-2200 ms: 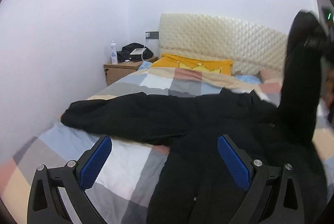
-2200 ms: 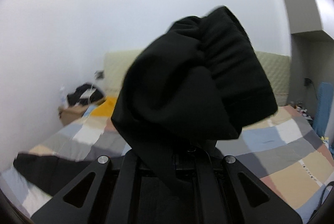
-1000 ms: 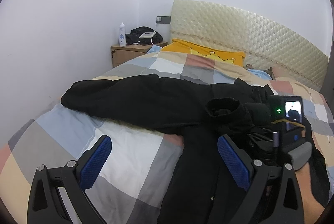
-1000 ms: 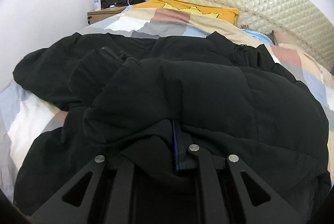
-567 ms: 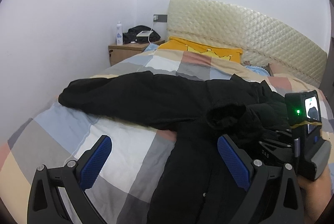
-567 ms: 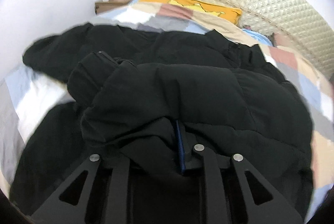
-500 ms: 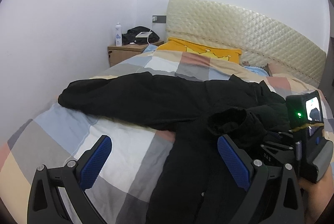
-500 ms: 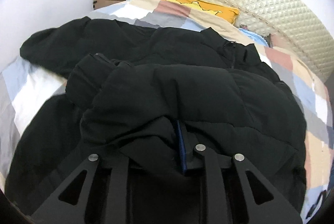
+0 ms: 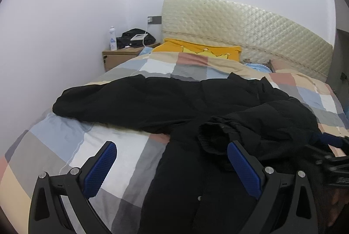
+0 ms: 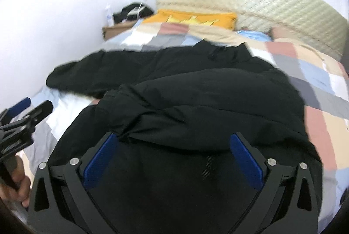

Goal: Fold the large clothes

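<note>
Hovering spread over the black coat (image 10: 196,92), left tool (image 9: 172,166) and right tool (image 10: 172,157) grip nothing.

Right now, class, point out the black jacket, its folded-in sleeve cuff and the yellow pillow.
black jacket (image 9: 174,194), left wrist view, front panel near a snap.
sleeve cuff (image 9: 214,132), left wrist view, ribbed opening.
yellow pillow (image 9: 196,50), left wrist view, top face.

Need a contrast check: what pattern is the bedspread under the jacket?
The bedspread is a pastel checkerboard of grey, white, blue, beige and pink, clearest from the left wrist.
</note>
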A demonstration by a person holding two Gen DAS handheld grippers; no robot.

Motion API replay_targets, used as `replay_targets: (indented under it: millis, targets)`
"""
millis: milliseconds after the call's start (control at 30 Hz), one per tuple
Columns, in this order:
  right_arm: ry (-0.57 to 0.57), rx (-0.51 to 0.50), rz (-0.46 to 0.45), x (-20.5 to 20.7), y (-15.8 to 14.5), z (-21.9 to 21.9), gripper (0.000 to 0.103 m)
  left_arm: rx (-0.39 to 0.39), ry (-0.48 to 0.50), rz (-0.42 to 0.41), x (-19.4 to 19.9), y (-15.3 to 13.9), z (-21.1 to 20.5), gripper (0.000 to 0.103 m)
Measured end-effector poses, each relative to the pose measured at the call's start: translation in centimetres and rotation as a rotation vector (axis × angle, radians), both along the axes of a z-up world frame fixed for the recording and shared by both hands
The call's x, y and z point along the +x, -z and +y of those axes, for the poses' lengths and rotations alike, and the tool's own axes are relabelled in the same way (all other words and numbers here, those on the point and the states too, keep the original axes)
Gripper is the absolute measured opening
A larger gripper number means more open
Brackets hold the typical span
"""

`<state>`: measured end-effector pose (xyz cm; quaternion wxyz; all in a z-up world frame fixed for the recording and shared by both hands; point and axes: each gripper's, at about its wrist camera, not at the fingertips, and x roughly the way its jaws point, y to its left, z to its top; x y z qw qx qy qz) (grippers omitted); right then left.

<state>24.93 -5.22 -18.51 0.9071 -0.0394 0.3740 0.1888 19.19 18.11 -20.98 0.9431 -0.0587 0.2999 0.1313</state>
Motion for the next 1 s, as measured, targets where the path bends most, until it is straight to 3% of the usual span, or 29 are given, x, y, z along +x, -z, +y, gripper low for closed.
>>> replay_targets:
  millis: [200,500,1000]
  targets:
    - [0.103,0.087,-0.036,-3.9,-2.6,-6.2,0.103,-0.019,0.039,-0.036,-0.5,-0.7,-0.9,0.102]
    - [0.101,0.095,-0.129,-10.3,-5.5,-10.2,0.103,-0.047,0.066,-0.021,-0.5,-0.7,-1.9,0.102]
    - [0.153,0.145,-0.128,-14.3,-4.5,-15.4,0.103,-0.098,0.068,0.025,0.3,0.6,-2.2,0.102]
